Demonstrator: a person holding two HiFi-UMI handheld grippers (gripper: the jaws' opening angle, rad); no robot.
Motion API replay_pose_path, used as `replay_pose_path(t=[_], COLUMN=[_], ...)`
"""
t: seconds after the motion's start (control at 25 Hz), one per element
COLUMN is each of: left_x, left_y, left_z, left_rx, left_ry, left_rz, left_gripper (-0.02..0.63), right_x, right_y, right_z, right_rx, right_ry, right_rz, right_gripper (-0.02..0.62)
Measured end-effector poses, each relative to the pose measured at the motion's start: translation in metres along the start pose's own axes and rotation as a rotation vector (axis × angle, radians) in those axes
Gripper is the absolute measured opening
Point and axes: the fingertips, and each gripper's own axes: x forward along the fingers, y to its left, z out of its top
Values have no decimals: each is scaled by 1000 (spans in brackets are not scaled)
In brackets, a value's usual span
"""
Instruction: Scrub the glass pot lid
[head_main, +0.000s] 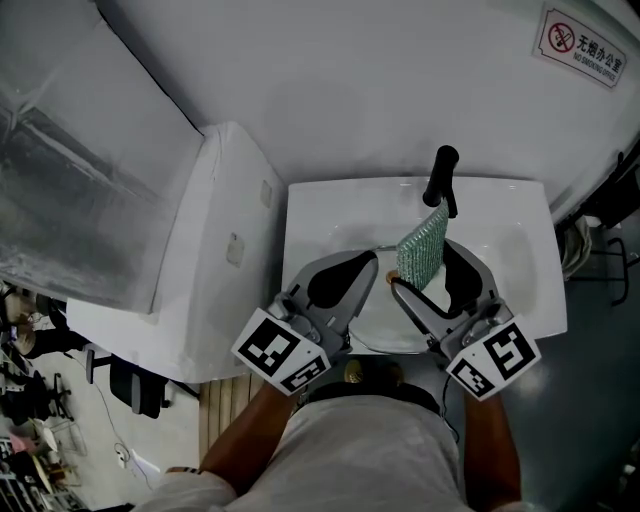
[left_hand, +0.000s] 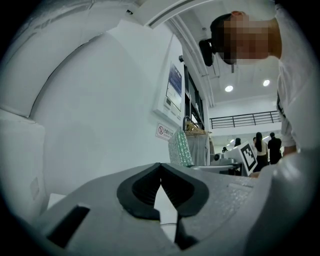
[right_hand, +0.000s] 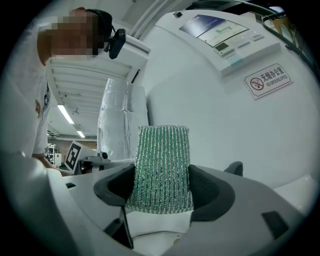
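The glass pot lid (head_main: 385, 335) seems to lie in the white sink (head_main: 320, 215), its thin rim showing between and under both grippers; most of it is hidden by them. My right gripper (head_main: 425, 275) is shut on a green scrub pad (head_main: 422, 250), which stands upright between its black pads (right_hand: 215, 192) below the black faucet (head_main: 441, 175). In the right gripper view the scrub pad (right_hand: 162, 165) fills the jaws of the right gripper (right_hand: 161, 185). My left gripper (head_main: 372, 265) hovers over the lid's left part, its tips together in the left gripper view (left_hand: 160, 167), with nothing seen between them.
A white wrapped cabinet (head_main: 230, 250) stands against the sink's left side. The wall with a no-smoking sign (head_main: 580, 45) rises right behind the faucet. From the left gripper view the scrub pad (left_hand: 180, 147) and the right gripper's marker cube (left_hand: 248, 156) show to the right.
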Motion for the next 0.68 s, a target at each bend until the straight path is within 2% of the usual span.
replay_pose_path(t=[0.68], left_x=[3], left_y=[-6], left_z=[-2], left_rx=[0], left_ry=[2], left_rz=[-4], left_gripper=[17], right_x=[-7], right_y=[-1], right_z=[0], right_rx=[7], right_ry=[3], right_rz=[6], right_gripper=[337])
